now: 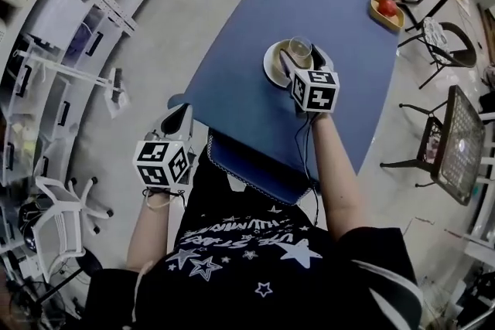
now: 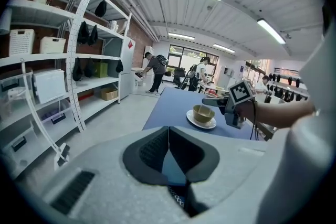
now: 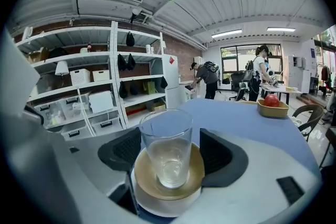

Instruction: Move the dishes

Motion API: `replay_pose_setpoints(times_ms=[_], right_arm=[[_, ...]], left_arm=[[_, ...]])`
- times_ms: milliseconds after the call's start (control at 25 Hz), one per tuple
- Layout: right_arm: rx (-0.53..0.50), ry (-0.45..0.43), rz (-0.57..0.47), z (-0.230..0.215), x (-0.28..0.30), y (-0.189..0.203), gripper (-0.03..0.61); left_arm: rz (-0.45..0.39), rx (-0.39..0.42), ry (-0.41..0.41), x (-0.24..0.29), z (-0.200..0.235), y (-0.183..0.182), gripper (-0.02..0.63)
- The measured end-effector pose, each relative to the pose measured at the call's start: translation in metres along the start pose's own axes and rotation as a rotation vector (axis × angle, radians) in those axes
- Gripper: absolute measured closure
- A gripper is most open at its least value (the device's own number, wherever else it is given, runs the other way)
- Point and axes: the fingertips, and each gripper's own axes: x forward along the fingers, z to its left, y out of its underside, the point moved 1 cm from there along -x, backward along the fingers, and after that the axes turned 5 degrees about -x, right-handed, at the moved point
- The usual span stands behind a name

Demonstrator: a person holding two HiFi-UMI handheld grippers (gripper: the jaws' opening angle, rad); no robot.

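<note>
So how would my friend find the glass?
Look at the big blue table. Near its middle sits a white plate holding a tan bowl, and the glass stands in that bowl. It is the only see-through thing there, between the right tool's jaws.

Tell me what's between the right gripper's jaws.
A clear glass standing in a tan bowl on a white plate; the right gripper view shows it between the parted jaws.

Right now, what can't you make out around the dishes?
Head view: right tongs partly under their cube; gap to glass too small to judge.
Left gripper view: glass not discernible over the bowl, too small and clear.
Far red fruit: too small to name, any view.
</note>
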Motion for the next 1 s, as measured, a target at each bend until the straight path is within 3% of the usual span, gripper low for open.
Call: replay_pose_setpoints(times_ms=[240, 320, 720, 1000], right_arm=[[-0.004, 0.006, 0.017, -0.002, 0.013, -0.005, 0.250], [-0.033, 0.003, 0.026, 0.000, 0.016, -0.008, 0.291], [-0.013, 0.062, 0.076, 0.003, 0.021, -0.013, 0.295], [-0.003, 0.113, 0.054, 0.003, 0.014, -0.037, 0.295]], left_arm=[[0.048, 0.014, 0.105, 0.047, 0.013, -0.022, 0.594], [0.066, 0.031, 0.138, 0.062, 0.016, -0.028, 0.594], [0.121, 0.063, 0.260, 0.113, 0.035, -0.054, 0.594], [0.131, 0.083, 0.345, 0.146, 0.036, -0.073, 0.594]])
